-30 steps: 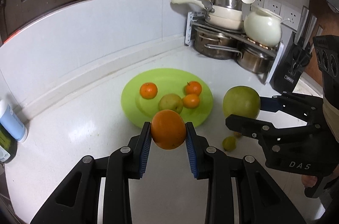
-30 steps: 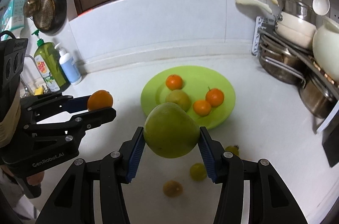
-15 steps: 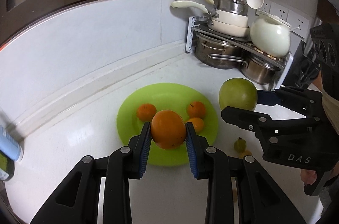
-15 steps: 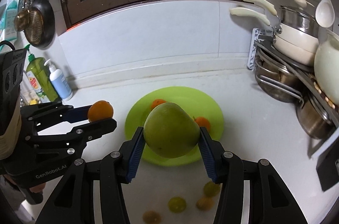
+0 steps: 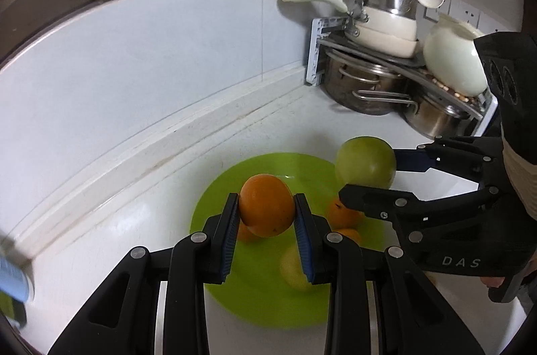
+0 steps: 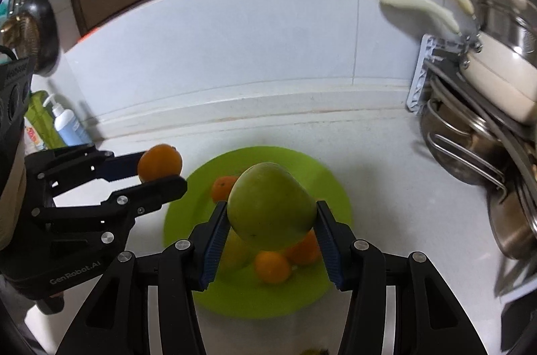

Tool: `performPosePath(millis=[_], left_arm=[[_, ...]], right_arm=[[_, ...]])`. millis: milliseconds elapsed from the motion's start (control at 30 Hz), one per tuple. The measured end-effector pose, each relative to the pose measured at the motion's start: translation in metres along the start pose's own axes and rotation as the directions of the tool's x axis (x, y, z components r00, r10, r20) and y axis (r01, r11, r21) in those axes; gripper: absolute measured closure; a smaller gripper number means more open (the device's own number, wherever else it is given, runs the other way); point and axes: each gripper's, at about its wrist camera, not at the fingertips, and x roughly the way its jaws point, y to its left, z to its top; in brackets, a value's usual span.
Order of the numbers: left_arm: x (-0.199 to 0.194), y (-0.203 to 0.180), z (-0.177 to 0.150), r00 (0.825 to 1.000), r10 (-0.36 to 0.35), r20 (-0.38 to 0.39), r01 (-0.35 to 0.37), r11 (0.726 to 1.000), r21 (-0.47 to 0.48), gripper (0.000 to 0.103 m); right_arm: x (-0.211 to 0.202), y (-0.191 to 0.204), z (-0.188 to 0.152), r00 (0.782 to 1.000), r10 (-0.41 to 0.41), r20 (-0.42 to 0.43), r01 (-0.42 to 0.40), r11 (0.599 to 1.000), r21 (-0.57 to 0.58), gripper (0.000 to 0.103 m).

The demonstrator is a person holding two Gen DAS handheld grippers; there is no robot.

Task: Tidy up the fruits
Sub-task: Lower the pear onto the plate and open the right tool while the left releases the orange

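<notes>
My left gripper (image 5: 266, 214) is shut on an orange (image 5: 266, 210) and holds it above the green plate (image 5: 214, 207). My right gripper (image 6: 272, 220) is shut on a large green fruit (image 6: 272, 210) above the same plate (image 6: 332, 187). The plate holds small oranges (image 6: 271, 266) and a yellow-green fruit (image 6: 236, 251), partly hidden by the held fruit. The right gripper with the green fruit (image 5: 365, 161) shows in the left wrist view. The left gripper with the orange (image 6: 160, 162) shows in the right wrist view.
A rack of pots and pans (image 5: 376, 66) stands at the back right by the wall. Soap bottles (image 6: 67, 126) stand at the back left. A small fruit (image 6: 315, 351) lies on the white counter near the bottom edge of the right wrist view.
Both grippers have moved forward over the green plate with their fruits still held. The plate now lies right under the fingers, and the loose small fruits on the counter have dropped out of view.
</notes>
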Motion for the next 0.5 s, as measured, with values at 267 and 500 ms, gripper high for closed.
performPosePath(millis=[267, 500], left_arm=[[0.051, 0.018, 0.011, 0.998, -0.007, -0.068, 0.006, 1.0, -0.007, 0.071], [0.079, 0.029, 0.009, 0.993, -0.012, -0.116, 0.012, 1.0, -0.001, 0.071]], right_arm=[[0.043, -0.016, 0.013, 0.996, -0.011, -0.085, 0.012, 1.0, 0.008, 0.052], [0.066, -0.012, 0.013, 0.99, -0.036, -0.136, 0.038, 0.999, 0.008, 0.052]])
